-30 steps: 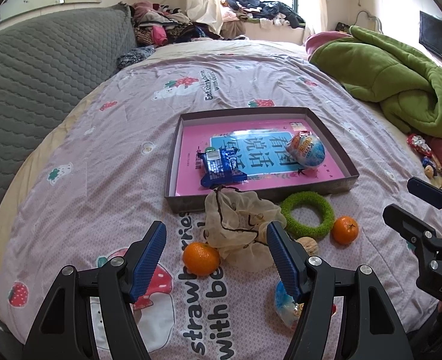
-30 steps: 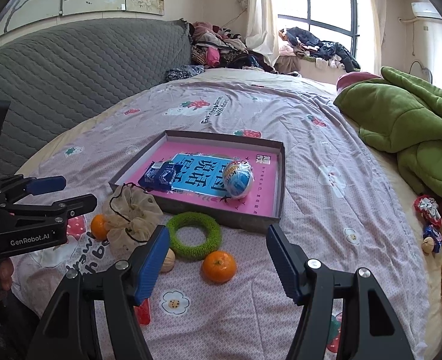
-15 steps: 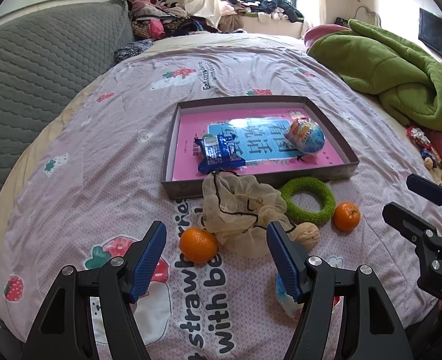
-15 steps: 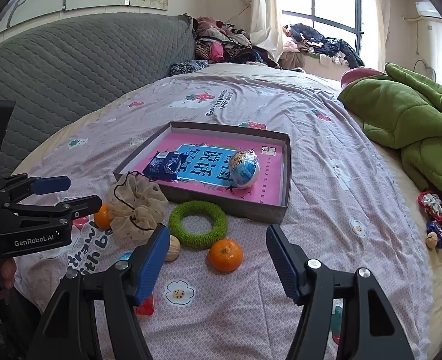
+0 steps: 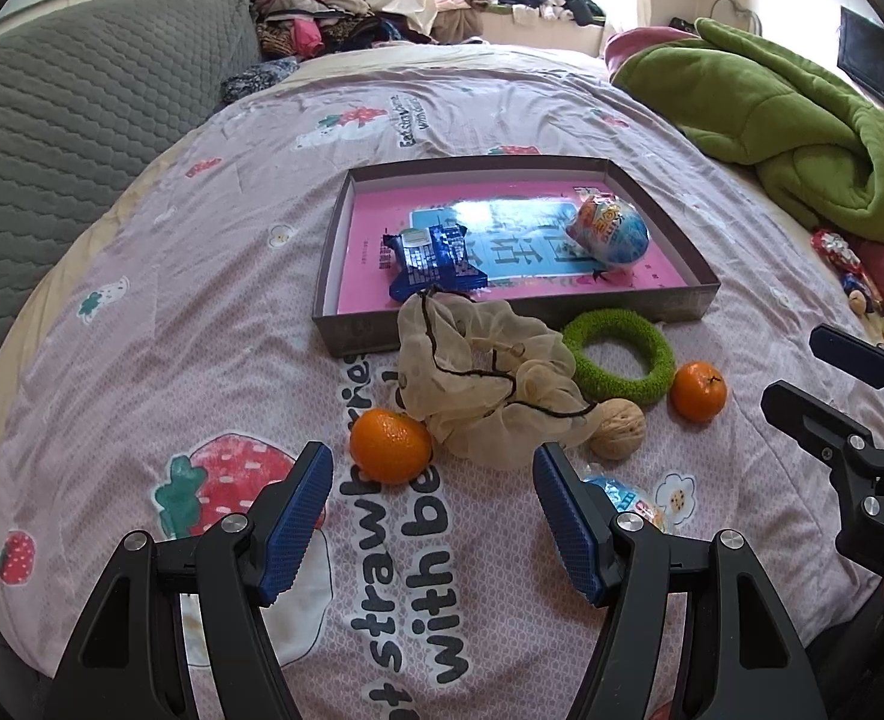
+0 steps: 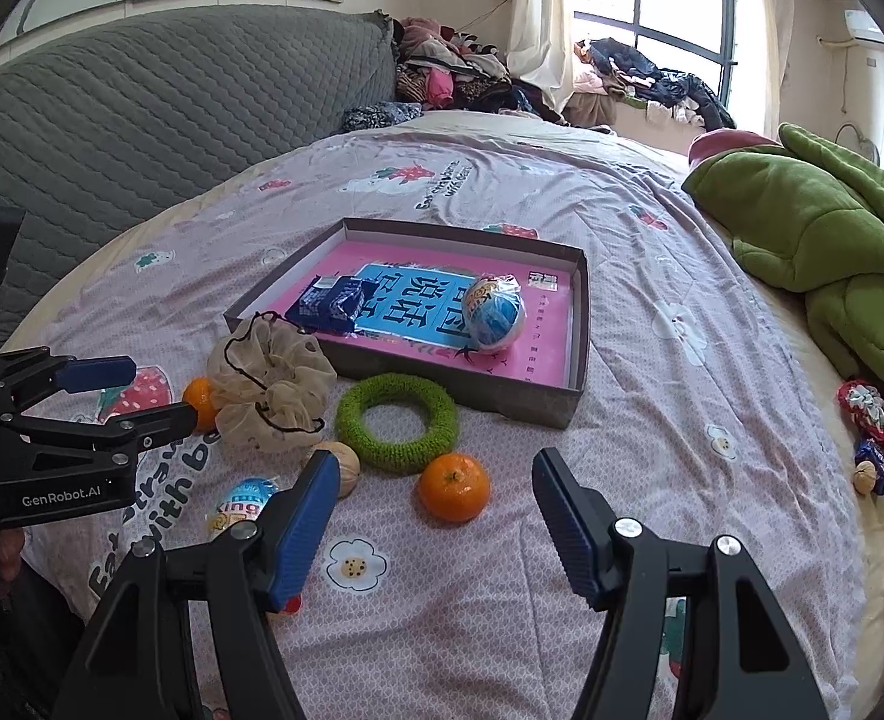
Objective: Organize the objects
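A shallow grey box (image 5: pixel 346 333) (image 6: pixel 520 402) with a pink book inside holds a blue snack packet (image 5: pixel 433 258) (image 6: pixel 328 300) and a wrapped toy egg (image 5: pixel 613 231) (image 6: pixel 493 312). In front of it lie a beige mesh scrunchie (image 5: pixel 484 384) (image 6: pixel 271 384), a green ring (image 5: pixel 619 354) (image 6: pixel 397 423), a walnut (image 5: pixel 616 429) (image 6: pixel 343 468), two oranges (image 5: pixel 389 446) (image 6: pixel 454 486) and a small blue packet (image 5: pixel 625 495) (image 6: pixel 244 504). My left gripper (image 5: pixel 433 480) is open just short of the left orange. My right gripper (image 6: pixel 433 492) is open just short of the right orange (image 5: pixel 698 390).
The bed has a lilac strawberry sheet (image 5: pixel 172 300). A green blanket (image 5: pixel 802 108) (image 6: pixel 820 240) lies at the right. A grey quilted headboard (image 6: pixel 142 120) is at the left. Small wrapped sweets (image 6: pixel 874 438) lie at the right edge. Clothes are piled by the window (image 6: pixel 460 72).
Both grippers have moved lower and closer to the objects in front of the box. Both stay open and empty.
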`<state>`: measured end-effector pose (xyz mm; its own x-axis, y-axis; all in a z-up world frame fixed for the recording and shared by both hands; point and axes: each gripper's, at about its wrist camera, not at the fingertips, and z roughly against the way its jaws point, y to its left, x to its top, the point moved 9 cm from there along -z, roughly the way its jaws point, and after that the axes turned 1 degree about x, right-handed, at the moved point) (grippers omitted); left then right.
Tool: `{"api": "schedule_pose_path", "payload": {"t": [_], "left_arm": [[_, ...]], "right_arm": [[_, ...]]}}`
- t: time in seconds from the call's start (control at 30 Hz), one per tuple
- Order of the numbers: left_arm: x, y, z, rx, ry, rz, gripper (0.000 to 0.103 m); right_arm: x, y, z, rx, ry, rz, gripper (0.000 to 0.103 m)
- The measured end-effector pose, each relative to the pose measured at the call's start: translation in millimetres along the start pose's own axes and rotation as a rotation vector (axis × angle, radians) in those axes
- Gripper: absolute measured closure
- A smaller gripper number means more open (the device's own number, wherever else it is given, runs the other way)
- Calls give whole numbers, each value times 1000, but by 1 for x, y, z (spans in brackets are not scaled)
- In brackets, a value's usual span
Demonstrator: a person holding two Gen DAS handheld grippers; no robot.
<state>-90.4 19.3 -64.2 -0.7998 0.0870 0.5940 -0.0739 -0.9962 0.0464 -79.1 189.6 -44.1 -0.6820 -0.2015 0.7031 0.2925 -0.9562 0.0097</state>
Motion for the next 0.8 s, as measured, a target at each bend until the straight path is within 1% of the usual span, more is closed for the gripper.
{"api": "schedule_pose_path", "payload": {"t": [0.27,0.6,0.8], "left_arm": [[-12,-4,-3,-8,35,-19,32],[-28,-10,-5,-33,68,-24,32],[-35,-8,-6,-28,79,-29,32]], "right_arm": [[-7,1,-7,0,33,10,37],[-14,2,-11,-1,53,11,37],[-16,6,-9,8,52,15,37]]}}
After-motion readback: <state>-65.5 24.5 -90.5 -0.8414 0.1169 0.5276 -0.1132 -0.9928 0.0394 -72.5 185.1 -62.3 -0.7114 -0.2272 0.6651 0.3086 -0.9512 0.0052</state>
